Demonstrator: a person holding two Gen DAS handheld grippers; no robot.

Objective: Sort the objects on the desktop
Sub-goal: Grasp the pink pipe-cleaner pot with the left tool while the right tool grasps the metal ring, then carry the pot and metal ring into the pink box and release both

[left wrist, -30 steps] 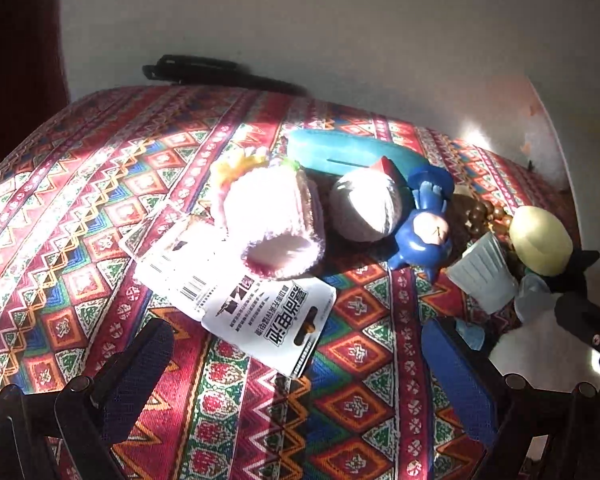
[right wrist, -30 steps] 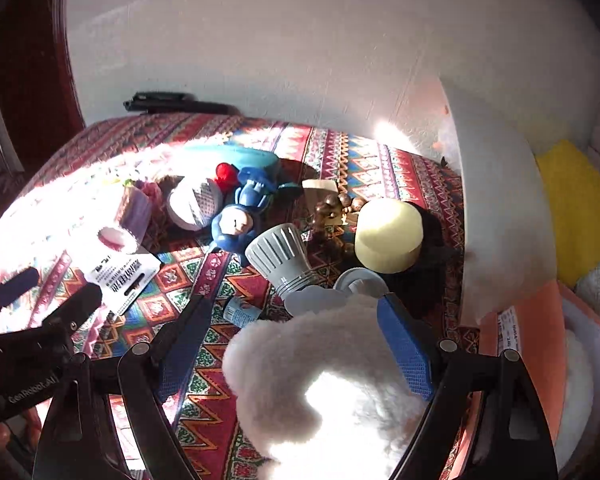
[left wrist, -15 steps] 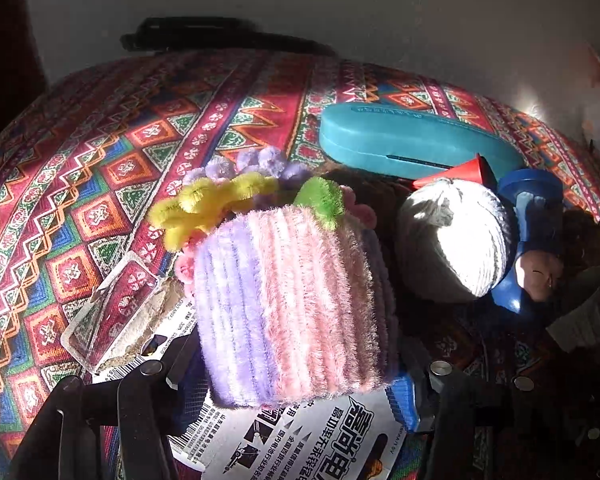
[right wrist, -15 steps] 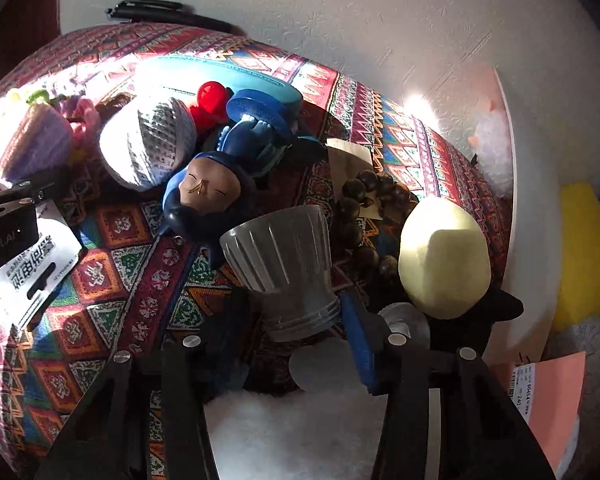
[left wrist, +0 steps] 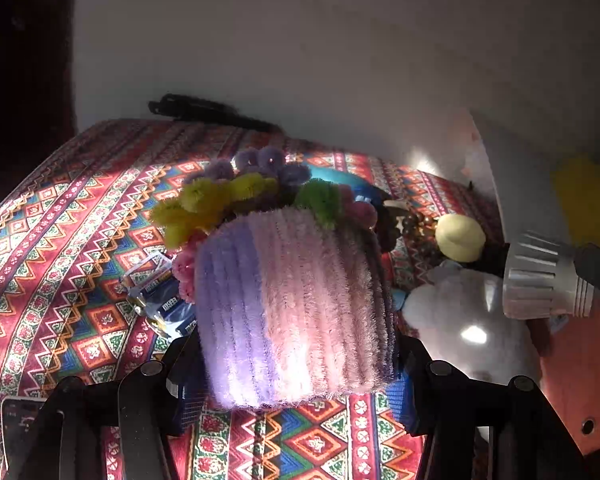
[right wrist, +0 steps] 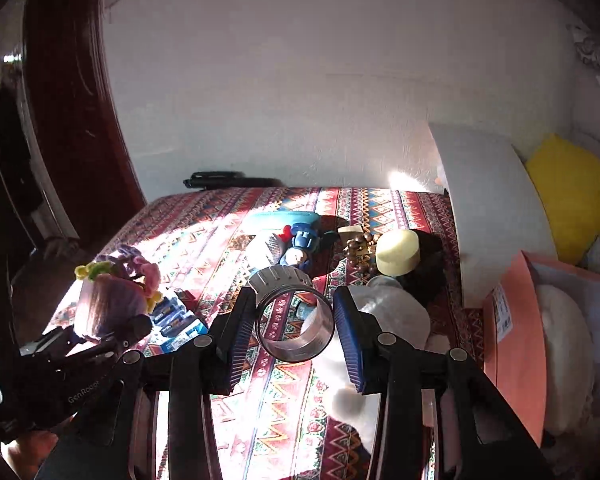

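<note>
**A soft pot in my left, a hard cup in my right**

My left gripper (left wrist: 296,364) is closed on the fuzzy flower pot (left wrist: 296,312), one finger on each side of its pink and purple wall, and it hangs above the patterned cloth (left wrist: 60,240). I judge this pot is very light and soft; the wall gives way under pressure, so I should hold it at the lower body, not at the yellow and green flowers (left wrist: 220,200) on top, which can bend or come off. Too much squeeze will crush the shape.

My right gripper (right wrist: 296,332) is closed on the grey ribbed cup (right wrist: 292,312). It lies sideways between my fingers, its open mouth toward the camera, lifted over the cloth. I think it is stiff, light plastic and smooth, so it can rotate or slip; the ribbed end gives a better hold.

Still on the cloth are the battery pack (right wrist: 176,320), the blue doll (right wrist: 300,248), the yellow round block (right wrist: 398,256) and the white plush toy (right wrist: 392,312).
</note>
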